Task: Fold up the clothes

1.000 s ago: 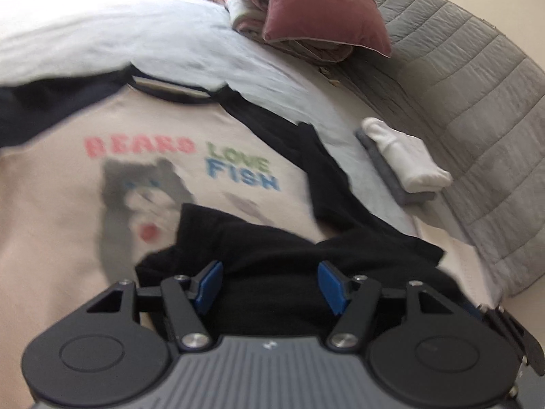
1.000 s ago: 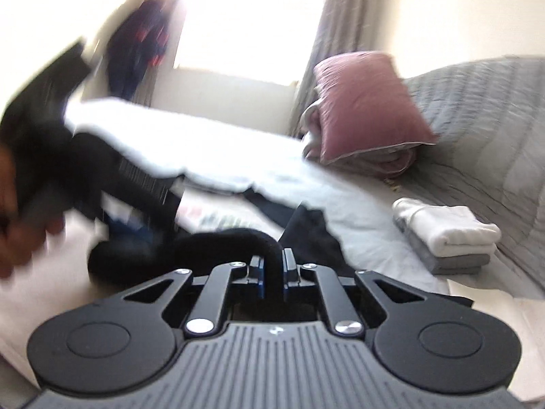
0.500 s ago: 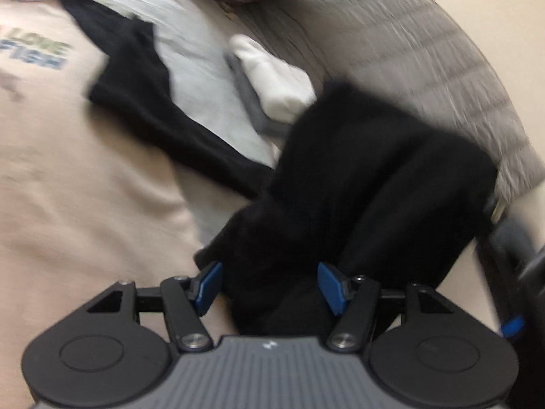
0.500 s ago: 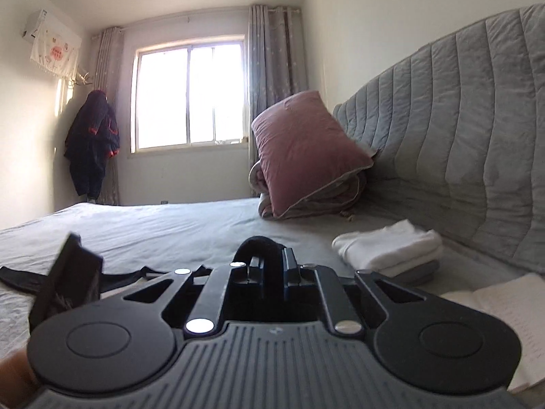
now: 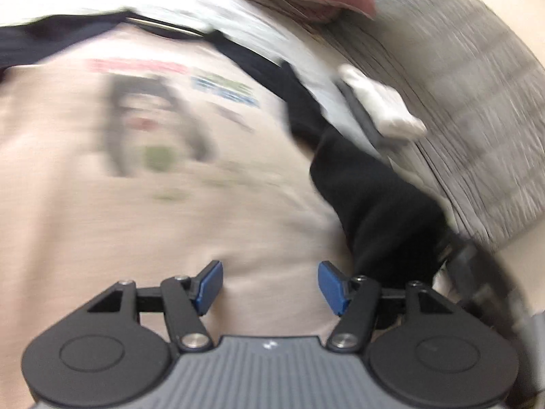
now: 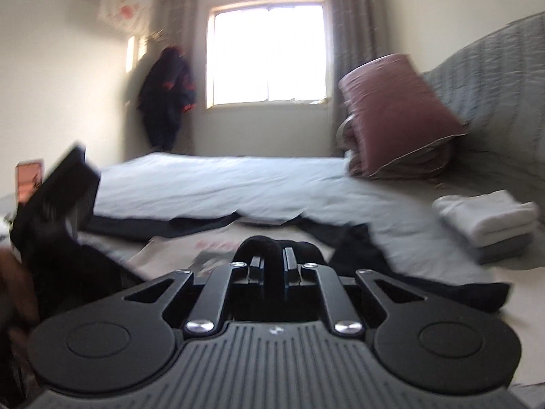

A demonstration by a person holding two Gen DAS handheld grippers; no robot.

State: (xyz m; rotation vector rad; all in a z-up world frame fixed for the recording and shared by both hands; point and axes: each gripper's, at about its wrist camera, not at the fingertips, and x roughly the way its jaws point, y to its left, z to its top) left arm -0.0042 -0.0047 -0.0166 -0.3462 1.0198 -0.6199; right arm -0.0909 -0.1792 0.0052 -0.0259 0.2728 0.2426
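A beige shirt with a bear print and black sleeves lies flat on the bed, blurred by motion. My left gripper hovers over its lower part, open, with only bare beige cloth showing between the blue pads. The shirt's black sleeve runs down the right side of that view. My right gripper is shut on a fold of this black sleeve, which bulges up between its fingers. The shirt lies just beyond it. The left gripper's body and a hand show at the left edge.
A folded white and grey stack sits at the right of the bed, near the grey quilted headboard. A pink pillow rests on folded bedding at the back. A dark jacket hangs beside the window.
The black sleeve that lay between my left pads is now off to the right, and they frame bare beige cloth. The left view swung right and back. The right view tipped down again.
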